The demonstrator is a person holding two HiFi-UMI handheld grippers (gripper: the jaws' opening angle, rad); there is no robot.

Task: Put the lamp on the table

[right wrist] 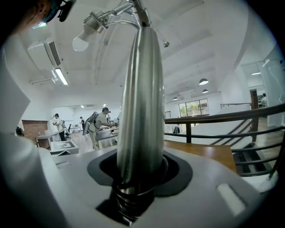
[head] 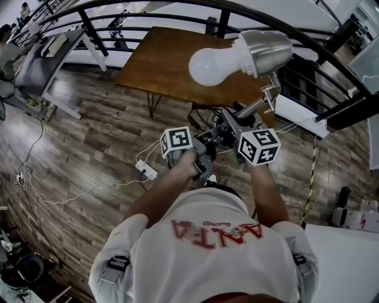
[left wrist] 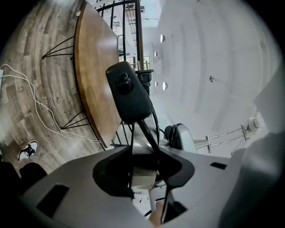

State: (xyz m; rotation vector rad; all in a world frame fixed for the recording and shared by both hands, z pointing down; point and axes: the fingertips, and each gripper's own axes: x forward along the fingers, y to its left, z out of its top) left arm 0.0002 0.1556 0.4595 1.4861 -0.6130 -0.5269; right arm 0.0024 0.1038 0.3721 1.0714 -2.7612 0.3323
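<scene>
I hold a silver lamp in the air above the wood floor, in front of the brown wooden table [head: 155, 66]. Its white bulb [head: 208, 66] and metal shade [head: 267, 51] point left over the table's near edge. My right gripper [head: 241, 129] is shut on the lamp's shiny stem [right wrist: 140, 102], which rises between the jaws up to the bulb [right wrist: 83, 42]. My left gripper [head: 204, 155] is shut on a silver part of the lamp [left wrist: 143, 165]. The lamp's black cord switch [left wrist: 128, 91] hangs in front of it. The table [left wrist: 95, 75] lies beyond.
A black curved railing [head: 195, 16] runs behind the table. A white power strip [head: 146, 170] and its cords lie on the floor to the left. A grey desk [head: 41, 65] stands far left. People stand at benches [right wrist: 95, 122] in the background.
</scene>
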